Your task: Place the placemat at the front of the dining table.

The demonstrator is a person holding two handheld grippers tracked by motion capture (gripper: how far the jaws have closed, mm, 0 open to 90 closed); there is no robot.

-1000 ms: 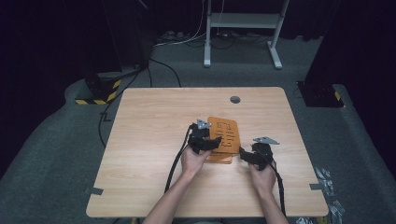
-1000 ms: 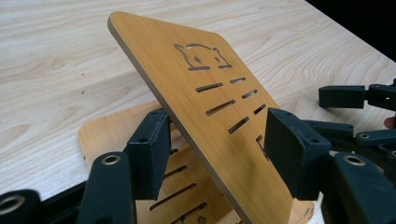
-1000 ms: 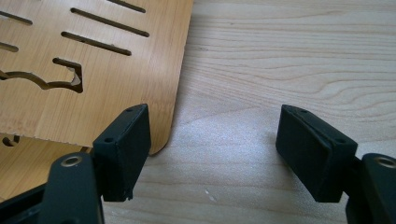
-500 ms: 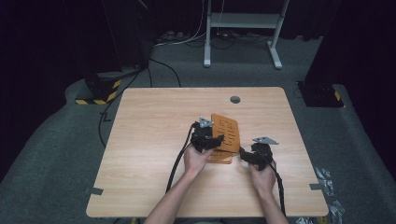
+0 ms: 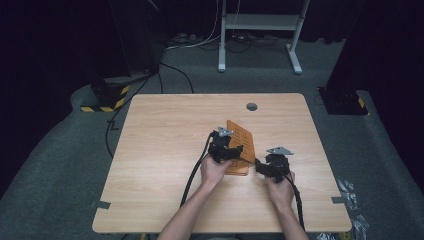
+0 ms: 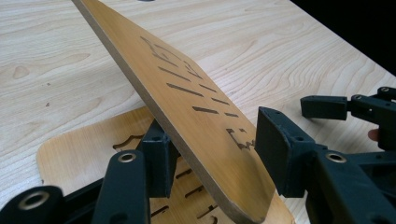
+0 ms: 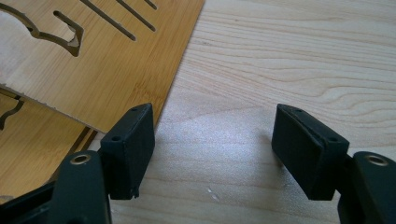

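Here, slotted bamboo panel (image 6: 187, 107), grained tabletop (image 6: 56, 70)

Upper bamboo panel (image 6: 196, 126): thin, orange-brown, rounded corner, laser-cut slots and letter-like cutouts. Tilted up, near corner raised off lower panel, sitting between left gripper (image 6: 210, 154) jaws; grip contact unclear. Lower bamboo panel (image 6: 84, 154): same material, flat on counter, curved cutout plus slots, rounded corners. In high view pair (image 5: 241, 145) lies right of centre on counter, long axis running away from person. Right gripper view: both panels (image 7: 107, 60) overlap, edges offset.
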